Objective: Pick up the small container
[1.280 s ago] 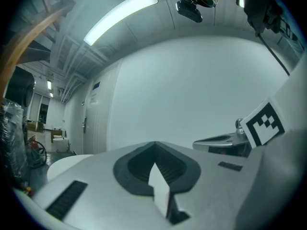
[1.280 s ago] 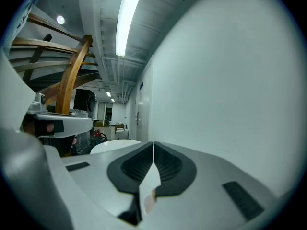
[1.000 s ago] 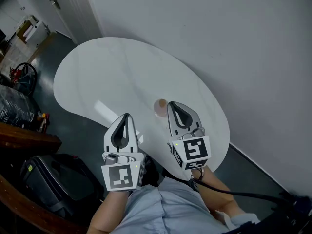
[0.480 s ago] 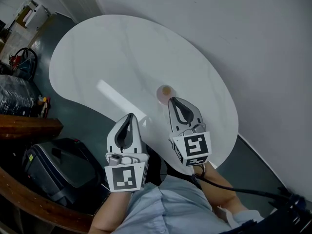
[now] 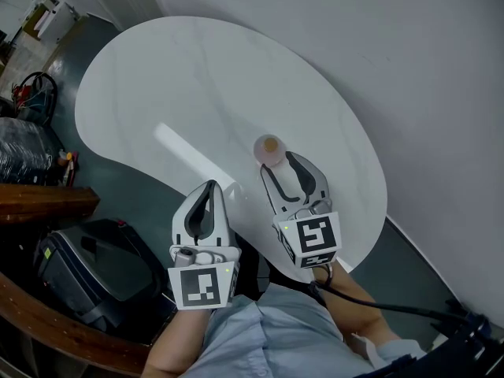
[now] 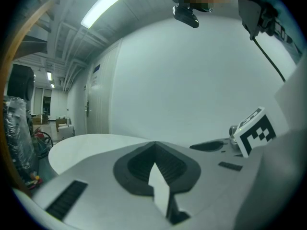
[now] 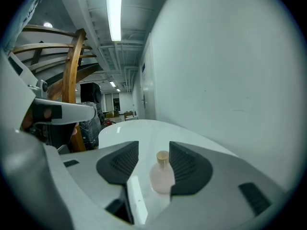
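Observation:
The small container (image 5: 269, 150), a pale pink bottle with a tan cap, stands upright on the white curved table (image 5: 197, 77). My right gripper (image 5: 281, 165) is just behind it, its jaws opening. In the right gripper view the bottle (image 7: 161, 177) sits between the two spread fingers, close to the right one, and neither pad presses on it. My left gripper (image 5: 206, 189) hangs over the table's near edge to the left, jaws shut with nothing in them (image 6: 154, 147).
A grey wall runs along the table's far right side. A black case (image 5: 94, 278) and a wooden ledge (image 5: 39, 203) lie on the floor side to the left. Wooden beams (image 7: 72, 80) show at the left of the right gripper view.
The right gripper's jaws were shut behind the bottle and now stand apart around it. The bottle and the left gripper have stayed put.

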Demonstrator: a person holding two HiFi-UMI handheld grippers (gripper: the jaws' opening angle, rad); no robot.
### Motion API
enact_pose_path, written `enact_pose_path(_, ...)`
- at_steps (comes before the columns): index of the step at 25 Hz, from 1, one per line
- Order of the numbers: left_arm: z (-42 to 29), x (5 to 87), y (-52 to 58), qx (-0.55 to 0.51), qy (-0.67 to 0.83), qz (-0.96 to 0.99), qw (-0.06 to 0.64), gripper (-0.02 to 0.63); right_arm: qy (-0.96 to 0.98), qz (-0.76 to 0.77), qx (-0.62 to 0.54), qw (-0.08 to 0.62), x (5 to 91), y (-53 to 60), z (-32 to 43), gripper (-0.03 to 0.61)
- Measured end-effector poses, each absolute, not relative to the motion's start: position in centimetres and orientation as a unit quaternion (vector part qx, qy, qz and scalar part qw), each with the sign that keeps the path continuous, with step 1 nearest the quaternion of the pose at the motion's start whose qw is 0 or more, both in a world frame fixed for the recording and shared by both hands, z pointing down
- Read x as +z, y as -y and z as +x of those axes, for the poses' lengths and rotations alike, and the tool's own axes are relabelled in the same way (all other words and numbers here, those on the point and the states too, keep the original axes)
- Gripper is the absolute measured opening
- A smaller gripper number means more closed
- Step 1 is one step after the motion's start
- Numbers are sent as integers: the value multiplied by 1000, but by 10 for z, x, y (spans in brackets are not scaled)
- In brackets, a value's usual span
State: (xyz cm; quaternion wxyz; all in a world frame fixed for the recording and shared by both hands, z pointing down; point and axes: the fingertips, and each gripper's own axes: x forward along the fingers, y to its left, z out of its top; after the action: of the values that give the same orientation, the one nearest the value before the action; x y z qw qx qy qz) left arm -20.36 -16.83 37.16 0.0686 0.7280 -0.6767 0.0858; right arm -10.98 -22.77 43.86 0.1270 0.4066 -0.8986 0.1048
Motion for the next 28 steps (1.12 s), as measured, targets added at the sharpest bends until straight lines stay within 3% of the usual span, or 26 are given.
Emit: enact_pose_path(28,-245,396,208,104,677,722,101,-2,885,413,119,180,476,260,-130,176)
